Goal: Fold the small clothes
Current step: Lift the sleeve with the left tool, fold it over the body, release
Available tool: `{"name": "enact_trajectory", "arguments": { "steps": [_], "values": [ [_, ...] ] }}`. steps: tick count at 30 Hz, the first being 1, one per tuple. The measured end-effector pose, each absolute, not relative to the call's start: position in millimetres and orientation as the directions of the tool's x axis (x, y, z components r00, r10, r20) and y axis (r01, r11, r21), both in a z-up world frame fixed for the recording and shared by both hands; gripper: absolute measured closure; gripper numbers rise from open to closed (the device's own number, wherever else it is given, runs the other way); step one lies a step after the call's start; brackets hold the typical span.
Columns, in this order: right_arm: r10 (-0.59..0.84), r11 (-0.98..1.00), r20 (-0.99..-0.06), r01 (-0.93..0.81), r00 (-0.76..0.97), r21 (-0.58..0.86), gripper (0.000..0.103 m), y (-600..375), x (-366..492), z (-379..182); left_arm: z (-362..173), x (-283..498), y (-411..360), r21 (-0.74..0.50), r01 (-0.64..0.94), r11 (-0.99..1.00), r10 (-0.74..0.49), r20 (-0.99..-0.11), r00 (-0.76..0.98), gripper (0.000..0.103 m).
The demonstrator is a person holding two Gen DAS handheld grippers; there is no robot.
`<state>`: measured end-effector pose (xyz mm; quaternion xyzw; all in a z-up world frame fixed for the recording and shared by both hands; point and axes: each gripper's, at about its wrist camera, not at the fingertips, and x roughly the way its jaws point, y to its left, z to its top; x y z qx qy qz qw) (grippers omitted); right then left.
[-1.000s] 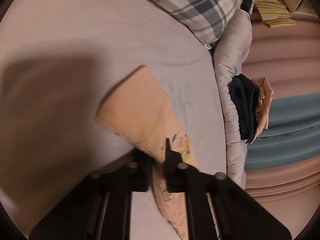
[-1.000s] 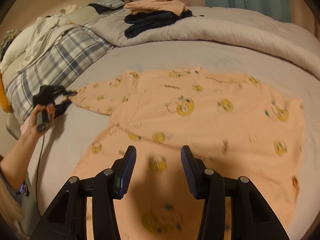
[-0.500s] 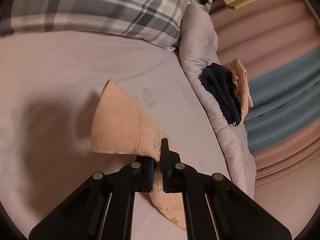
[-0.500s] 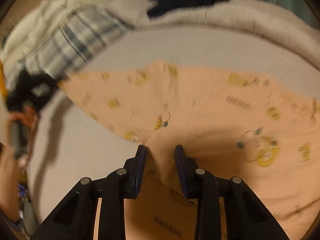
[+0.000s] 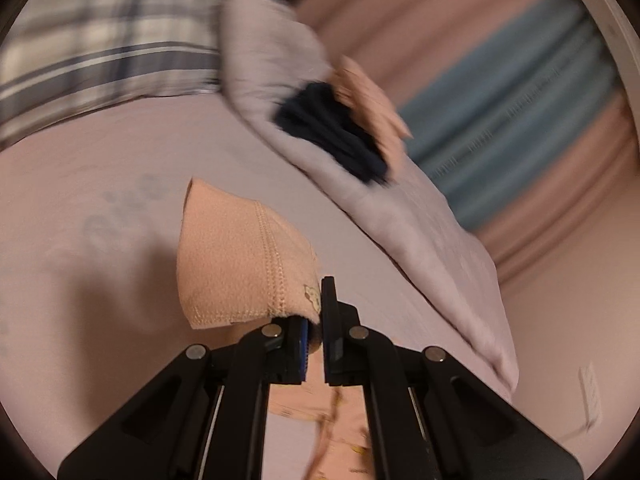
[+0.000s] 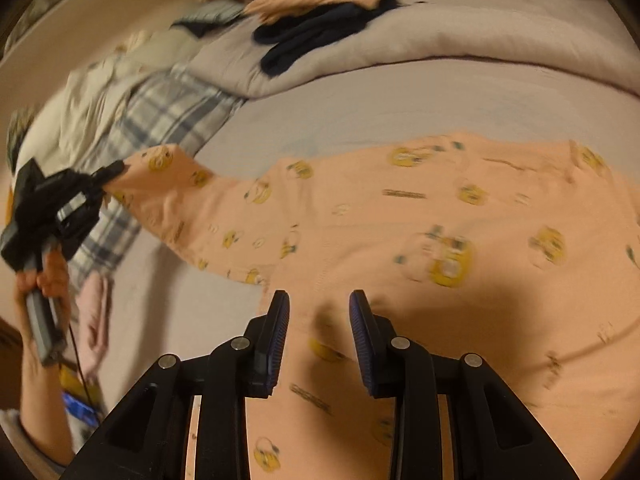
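A peach shirt [image 6: 420,216] with yellow cartoon prints lies spread on the pale sheet. My left gripper [image 5: 316,312] is shut on the cuff of its sleeve [image 5: 236,264] and holds it lifted off the bed. In the right wrist view the left gripper [image 6: 108,176] pulls that sleeve [image 6: 168,168] out to the left. My right gripper [image 6: 318,312] is open, its fingers just above the shirt near the underarm seam, with no cloth between them.
A plaid pillow [image 6: 160,120] lies at the far left and also shows in the left wrist view [image 5: 100,48]. A rolled grey duvet [image 6: 460,36] runs along the back, with dark and peach folded clothes [image 6: 320,20] on it. Pink and blue curtains [image 5: 520,92] hang beyond.
My left gripper has lifted and swung the sleeve cuff upward and outward. My right gripper moved in over the shirt near the sleeve seam, then backed off a little and opened wider.
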<state>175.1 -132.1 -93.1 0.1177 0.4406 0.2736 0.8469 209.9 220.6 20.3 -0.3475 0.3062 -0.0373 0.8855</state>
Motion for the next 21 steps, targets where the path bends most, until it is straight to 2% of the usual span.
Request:
{"name": "enact_trajectory", "arguments": {
  "steps": [4,10,14,17,18,21],
  "values": [
    [0.581,0.812,-0.654,-0.29,0.485,0.506,0.07,-159.7,171.5,-97.5,27.6,223.8,159.0,-0.589,-0.038,0.807,-0.352,-0.533,0.77,0.101],
    [0.609,0.76,-0.595,-0.17,0.524,0.627,0.069,-201.1,173.3,-105.1,13.8,240.3,50.2,-0.486,0.114,0.866,-0.429,-0.609,0.667,0.101],
    [0.641,0.68,-0.544,-0.073,0.542,0.729,0.063,-229.4,173.5,-117.7,-10.5,245.0,-20.2,-0.371,0.21,0.904,-0.419,-0.682,0.599,0.101],
    [0.675,0.593,-0.493,-0.005,0.549,0.805,0.058,-250.7,175.7,-130.1,-41.1,252.0,-55.8,-0.358,0.256,0.898,-0.44,-0.745,0.501,0.089],
    [0.687,0.559,-0.474,0.017,0.55,0.829,0.058,-256.3,176.8,-134.6,-51.3,254.0,-64.9,-0.338,0.271,0.901,-0.43,-0.769,0.472,0.081],
    [0.725,0.464,-0.409,0.044,0.554,0.884,0.057,-268.5,178.1,-143.1,-66.3,256.0,-74.5,-0.307,0.308,0.9,-0.42,-0.798,0.432,0.064]
  ]
}}
